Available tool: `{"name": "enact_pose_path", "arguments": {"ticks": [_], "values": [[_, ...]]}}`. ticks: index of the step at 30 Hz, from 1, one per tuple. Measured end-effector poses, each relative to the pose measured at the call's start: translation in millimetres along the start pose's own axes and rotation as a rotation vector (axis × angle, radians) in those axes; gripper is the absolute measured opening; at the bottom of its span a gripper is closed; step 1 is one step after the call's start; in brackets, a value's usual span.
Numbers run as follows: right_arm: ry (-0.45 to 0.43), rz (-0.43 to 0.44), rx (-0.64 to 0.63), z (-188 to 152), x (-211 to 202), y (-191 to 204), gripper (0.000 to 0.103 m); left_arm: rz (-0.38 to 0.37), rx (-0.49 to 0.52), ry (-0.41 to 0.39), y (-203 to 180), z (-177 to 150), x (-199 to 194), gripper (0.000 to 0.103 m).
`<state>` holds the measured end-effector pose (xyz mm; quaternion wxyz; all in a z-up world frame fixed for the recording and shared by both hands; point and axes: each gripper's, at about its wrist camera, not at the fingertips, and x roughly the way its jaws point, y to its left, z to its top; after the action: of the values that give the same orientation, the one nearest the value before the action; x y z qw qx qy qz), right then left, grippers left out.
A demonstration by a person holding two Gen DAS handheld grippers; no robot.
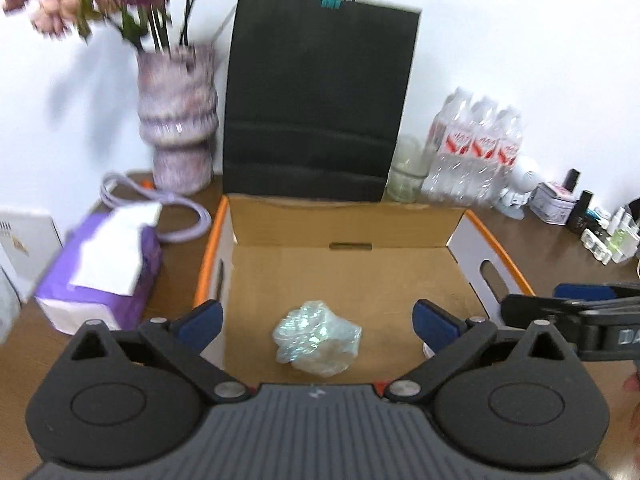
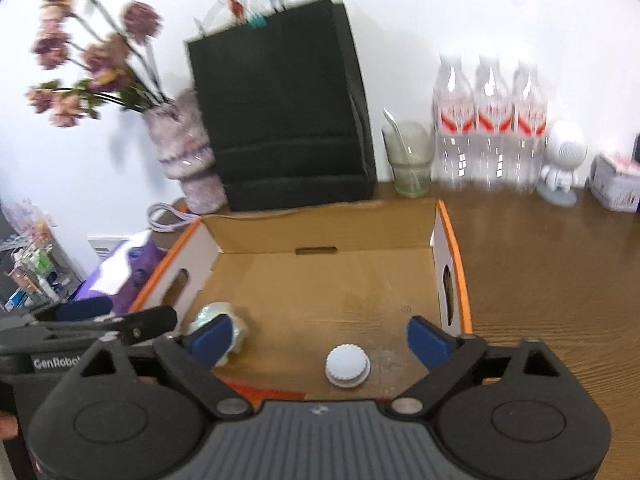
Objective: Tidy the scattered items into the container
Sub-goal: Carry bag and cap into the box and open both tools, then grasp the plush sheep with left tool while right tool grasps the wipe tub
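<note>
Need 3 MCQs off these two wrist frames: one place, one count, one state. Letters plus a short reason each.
1. Where is the crumpled plastic wrap?
A. on the tissue pack
B. on the cardboard box floor
C. in the black bag

2. How many water bottles stand at the wall?
A. one
B. three
C. five

3. What state is the right tool in?
A. shut on the white cap
B. shut, empty
C. open, empty

Key: 1 B, the wrap lies on the brown floor inside the box walls. 2 B, three red-labelled bottles stand side by side. 3 C, its blue pads stand wide apart and the white cap lies loose in the box between them.
</note>
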<state>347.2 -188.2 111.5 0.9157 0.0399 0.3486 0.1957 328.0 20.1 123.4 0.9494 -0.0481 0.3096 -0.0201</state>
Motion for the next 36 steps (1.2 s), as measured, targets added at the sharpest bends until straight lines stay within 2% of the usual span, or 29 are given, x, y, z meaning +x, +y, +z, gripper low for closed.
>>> {"name": "enact_pose_path", "arguments": {"ticks": [5, 13, 24, 27, 32, 36], "values": [[-0.056, -0.003, -0.075, -27.5, -45.9, 9.1, 0.103, -0.02, 0.035, -0.029, 13.3, -22.1, -42.3, 0.103], [-0.062, -0.014, -0.178, -93.0, -91.4, 16.0, 0.103, -0.029, 0.071, -0.02, 45.7, -78.9, -95.8, 0.103], [-0.056, -0.016, -0.143, -185.7, -101.2, 10.7, 0.103, -0.069, 0.0, 0.016, 75.3, -162.7, -122.2, 0.103], [-0.04, -0.02, -0.14, -196.9, -98.0, 12.2, 0.103, -0.069, 0.029, 0.011, 71.8, -168.8, -123.4, 0.103], [-0.023, -0.042, -0.152, -192.1, -89.1, 17.4, 0.103, -0.064, 0.118, 0.014, 53.4, -153.6, -120.0, 0.103], [-0.003, -0.071, -0.17, -183.1, -77.9, 21.3, 0.103, -0.076, 0.167, 0.074, 39.7, -140.7, -103.5, 0.103]]}}
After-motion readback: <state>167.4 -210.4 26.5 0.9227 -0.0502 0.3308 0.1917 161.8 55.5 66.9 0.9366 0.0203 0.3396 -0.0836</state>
